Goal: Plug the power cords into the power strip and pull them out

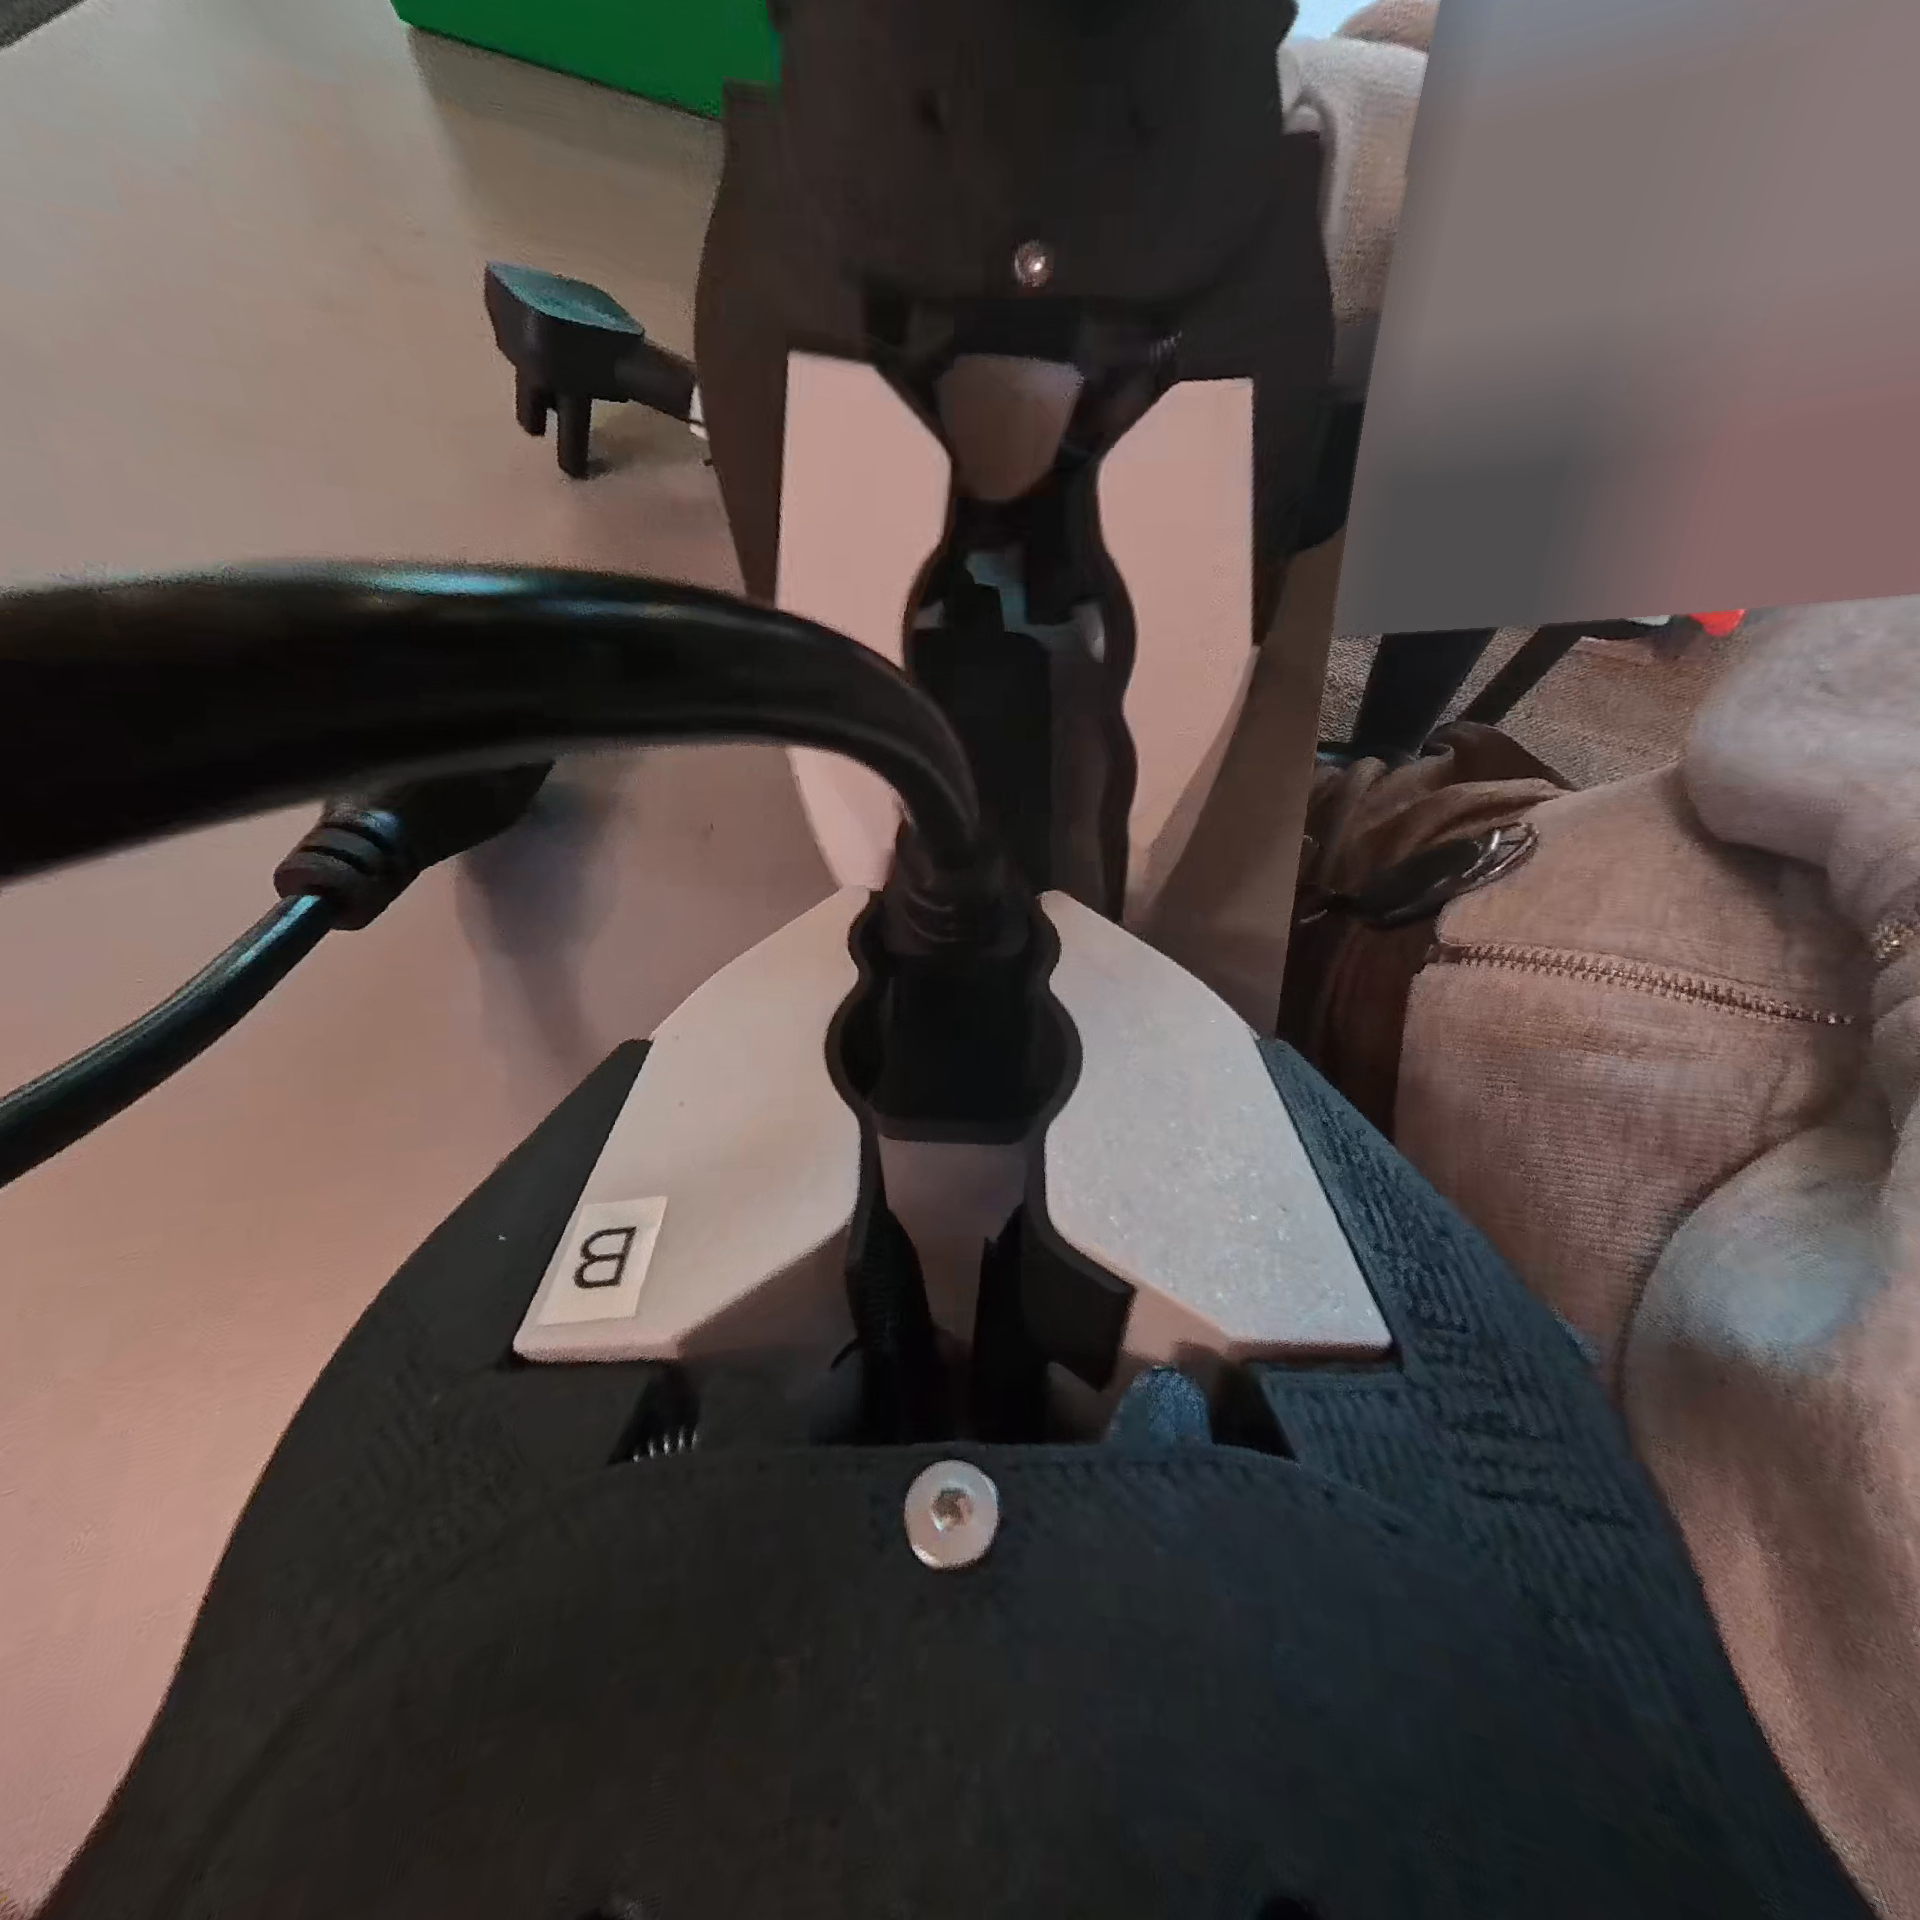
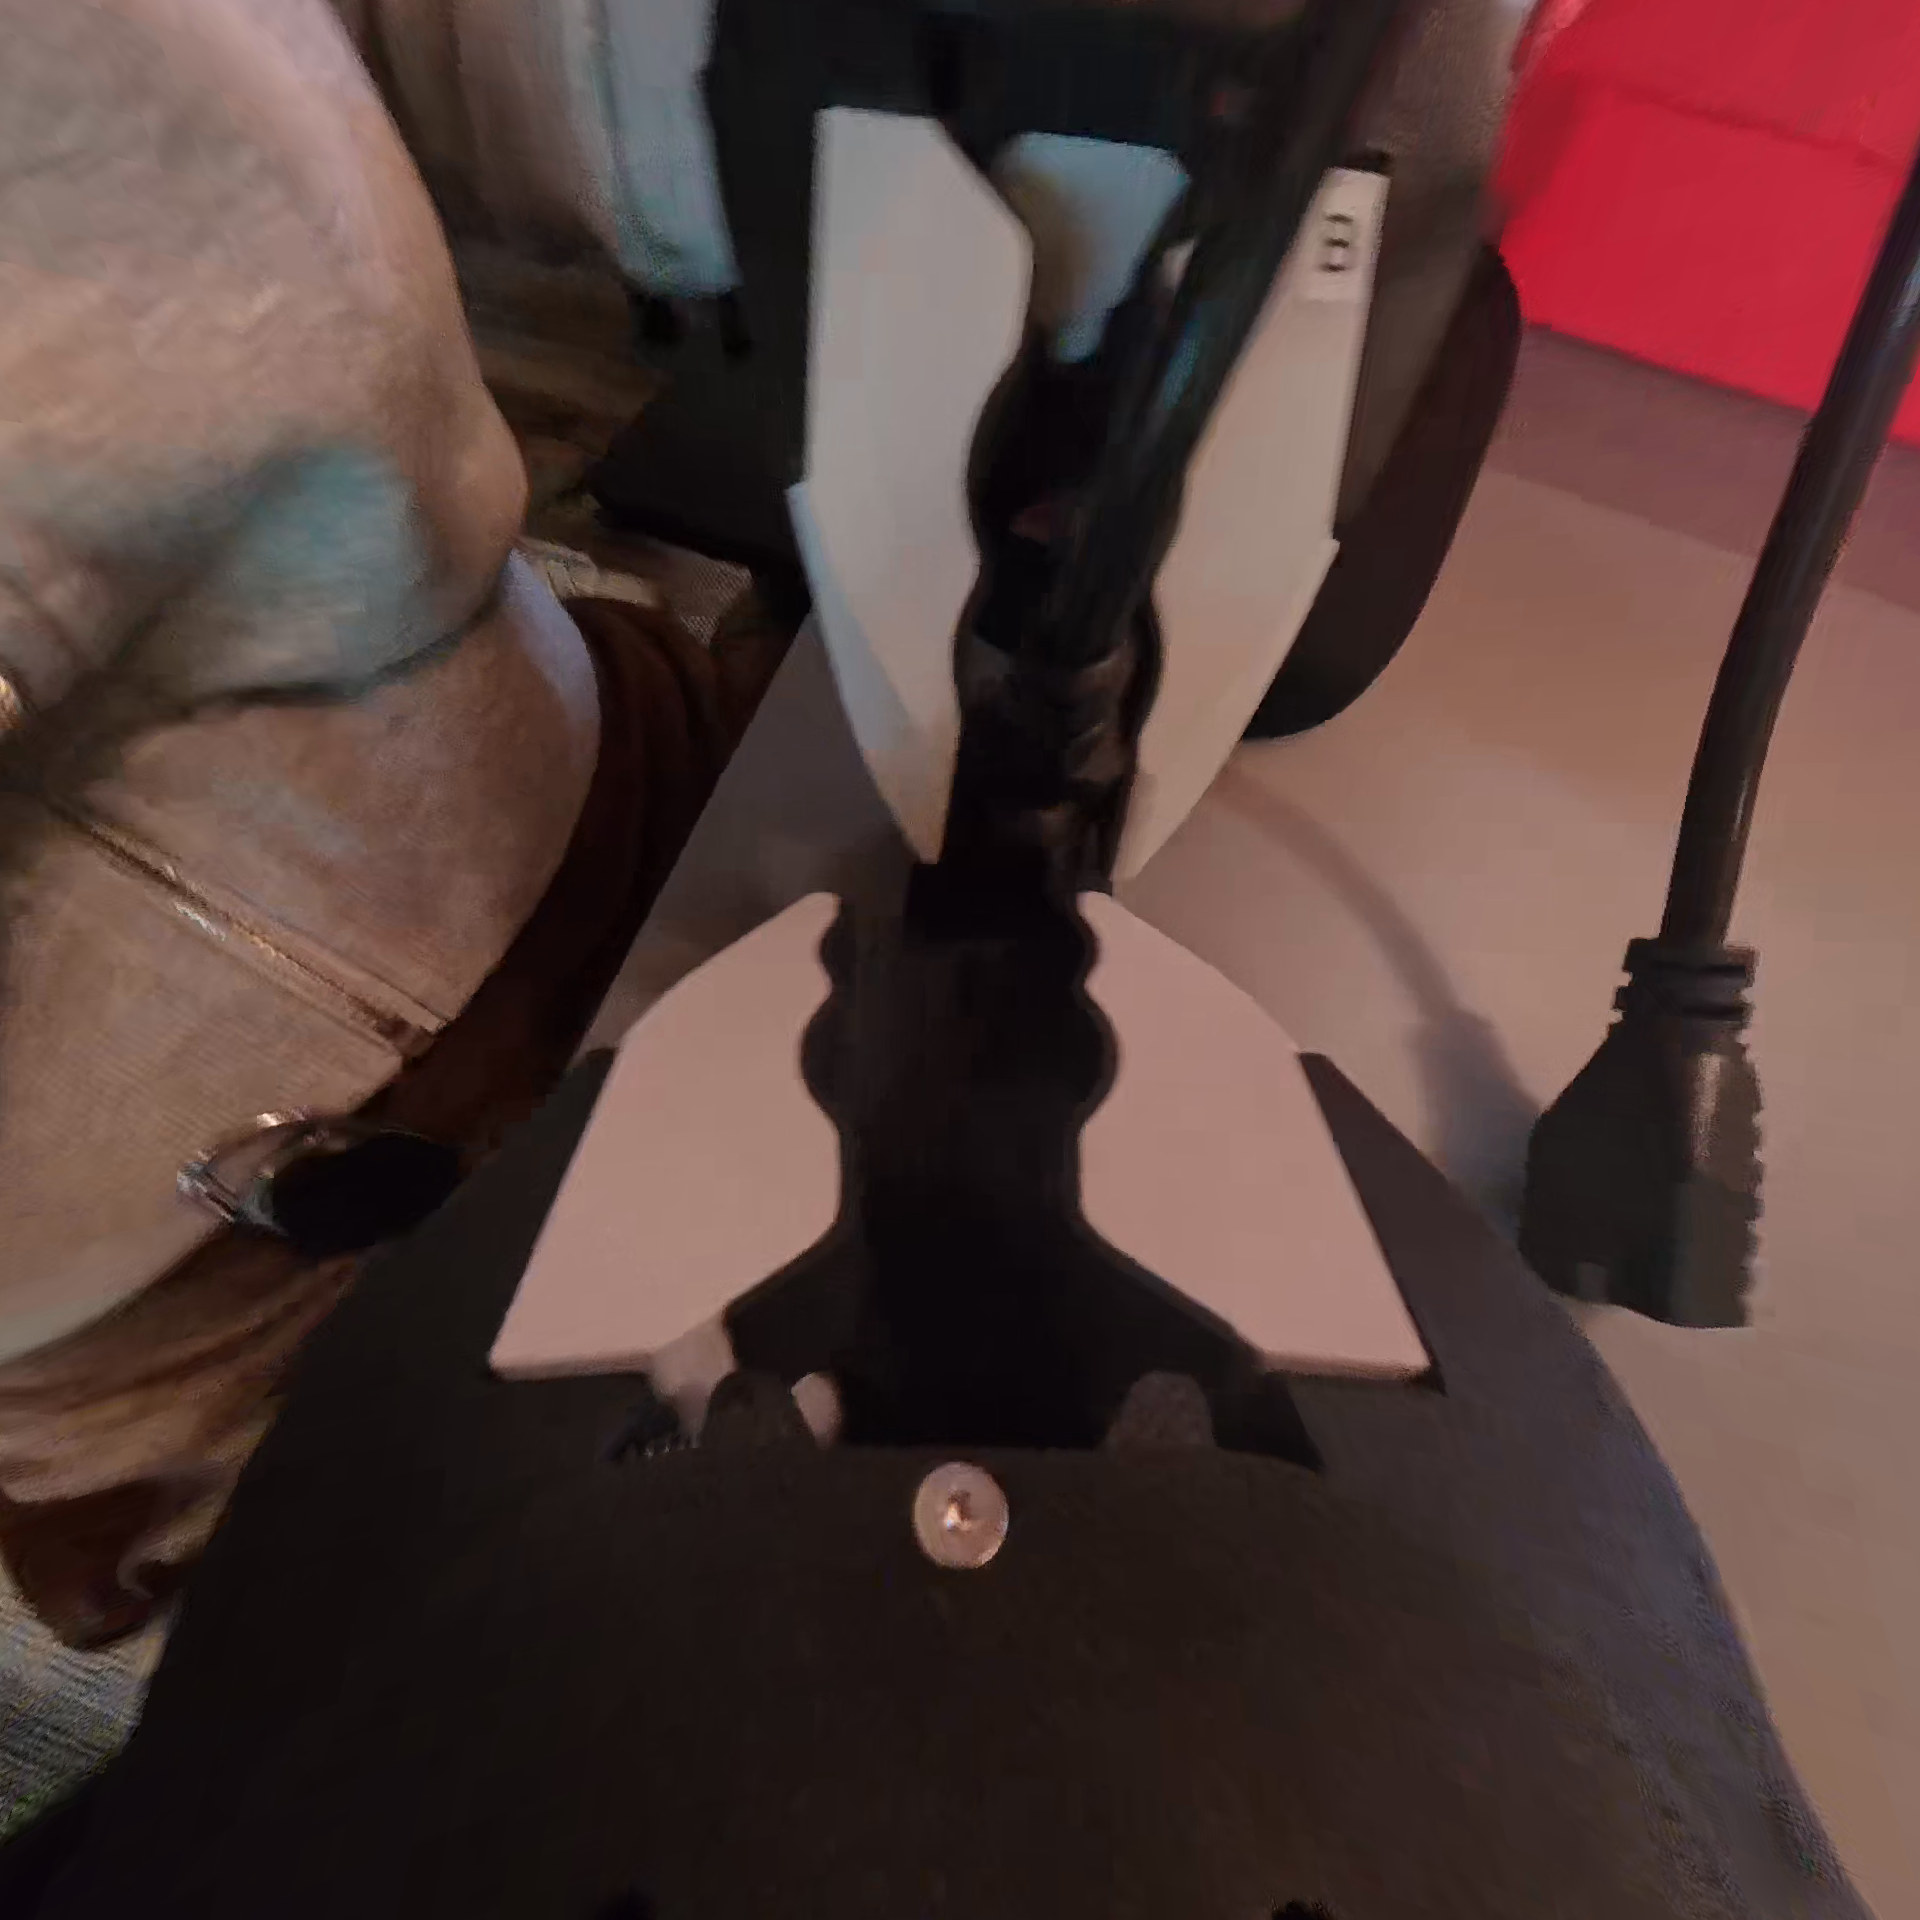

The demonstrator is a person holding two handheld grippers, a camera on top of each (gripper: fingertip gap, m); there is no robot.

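2 grippers [image 1: 951, 935] [image 2: 966, 914], 2 black cords with moulded ends [image 1: 945, 904] [image 2: 1652, 1143], 1 loose plug [image 1: 561, 332] at 10 o'clock.

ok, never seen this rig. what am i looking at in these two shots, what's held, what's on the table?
There is no robot arm here. A person holds a two-finger gripper in each hand, and a camera on each one looks along its fingers.

The left wrist view shows the left gripper, with white pads, shut on a black cord end whose cable bends off to the left. The right wrist view shows the right gripper shut on another black part, which is too dark to identify.

The two grippers face each other tip to tip, so each also shows in the other's picture.

A loose black plug lies on the tan table. A spare black connector sits beside the grippers. I can't make out a power strip.
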